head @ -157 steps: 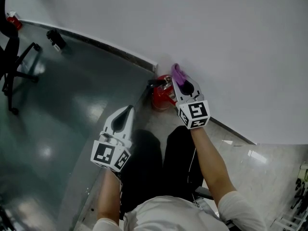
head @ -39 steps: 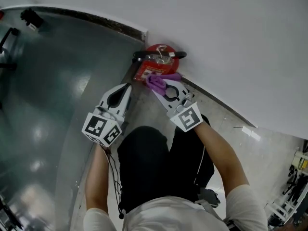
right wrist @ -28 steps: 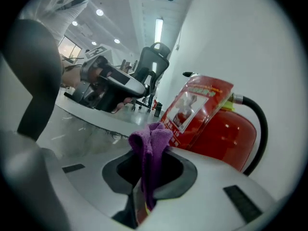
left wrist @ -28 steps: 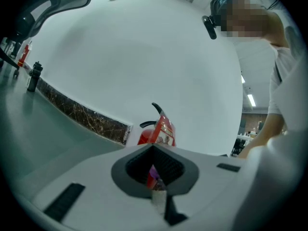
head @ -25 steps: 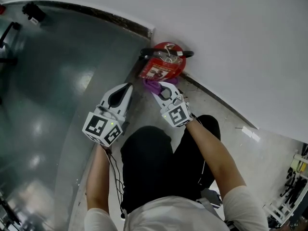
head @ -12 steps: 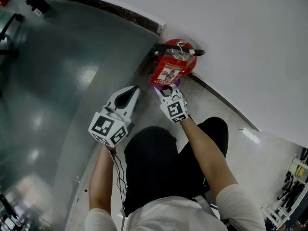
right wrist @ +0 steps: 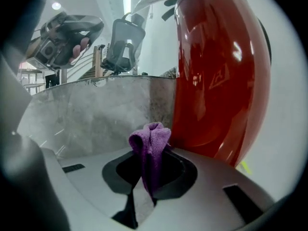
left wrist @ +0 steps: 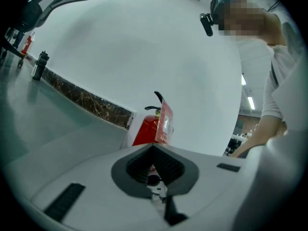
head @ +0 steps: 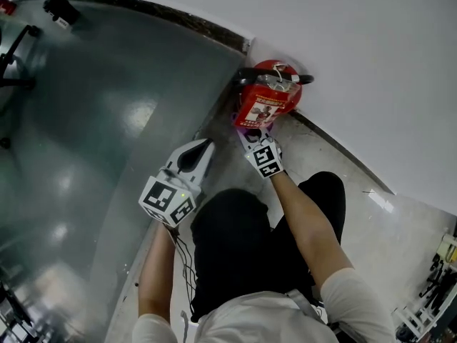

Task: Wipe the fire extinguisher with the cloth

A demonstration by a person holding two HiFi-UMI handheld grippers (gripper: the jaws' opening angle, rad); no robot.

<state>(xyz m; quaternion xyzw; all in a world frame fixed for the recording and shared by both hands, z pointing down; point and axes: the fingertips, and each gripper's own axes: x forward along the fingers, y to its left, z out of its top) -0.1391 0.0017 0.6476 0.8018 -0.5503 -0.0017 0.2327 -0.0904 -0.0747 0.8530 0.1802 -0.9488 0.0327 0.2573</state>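
A red fire extinguisher with a black handle and a printed tag stands on the floor against the white wall. My right gripper points at its lower side, shut on a purple cloth that bunches out of the jaws. In the right gripper view the cloth sits right beside the glossy red cylinder; contact is hard to tell. My left gripper hovers to the left, apart from the extinguisher, jaws together and empty.
A dark marbled skirting runs along the wall's foot. An office chair and a small black object stand far left on the glossy grey floor. The person's black-trousered legs fill the near ground.
My right gripper has carried the cloth from the extinguisher's top down along its side to the lower body. The left gripper has stayed shut and to the left.
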